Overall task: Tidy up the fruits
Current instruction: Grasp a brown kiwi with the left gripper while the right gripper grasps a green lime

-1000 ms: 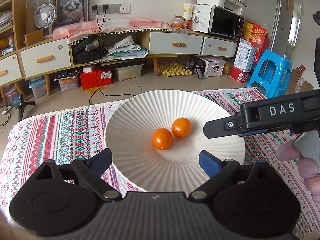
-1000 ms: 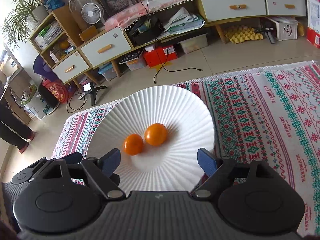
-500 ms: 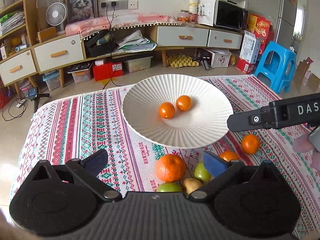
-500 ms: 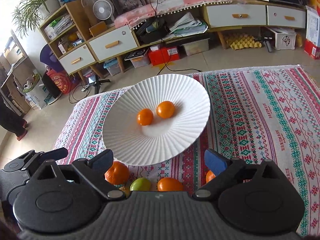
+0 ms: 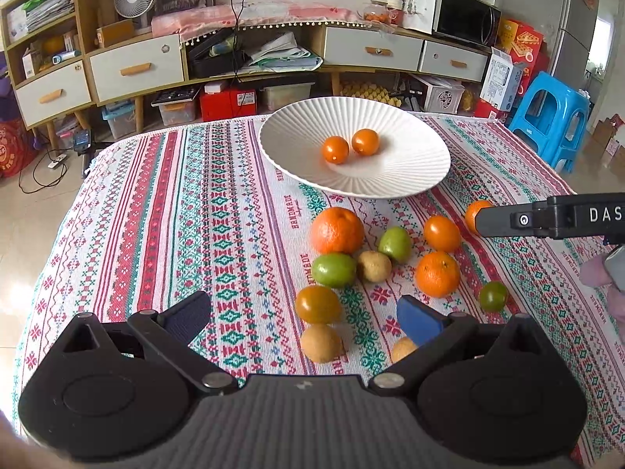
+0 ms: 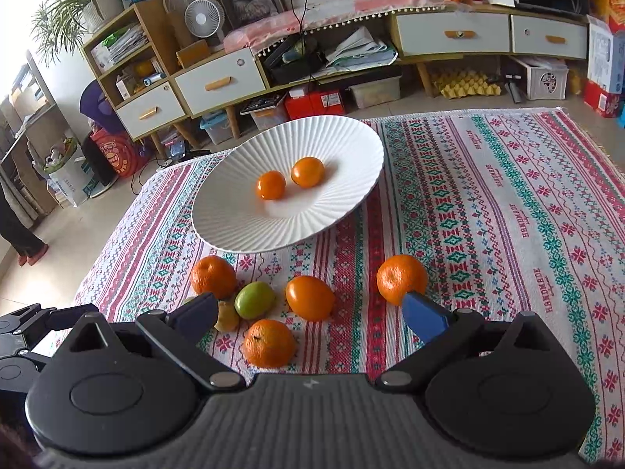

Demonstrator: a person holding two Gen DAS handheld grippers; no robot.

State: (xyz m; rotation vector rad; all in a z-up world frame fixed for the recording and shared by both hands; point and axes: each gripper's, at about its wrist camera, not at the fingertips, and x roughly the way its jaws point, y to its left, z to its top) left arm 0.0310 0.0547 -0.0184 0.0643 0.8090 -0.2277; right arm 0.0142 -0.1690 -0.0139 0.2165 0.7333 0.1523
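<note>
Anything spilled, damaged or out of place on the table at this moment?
Nothing spilled or damaged. The white plate sits flat holding two small orange fruits; the other fruits lie loose on the patterned cloth in front of it, simply not yet sorted.

My left wrist camera looks forward and down past my spread fingers at the patterned-cloth table, close above the loose fruit. My right wrist camera does likewise from further right, angled leftward. Both share the white ribbed ceramic plate and the far wooden sideboard.
</note>
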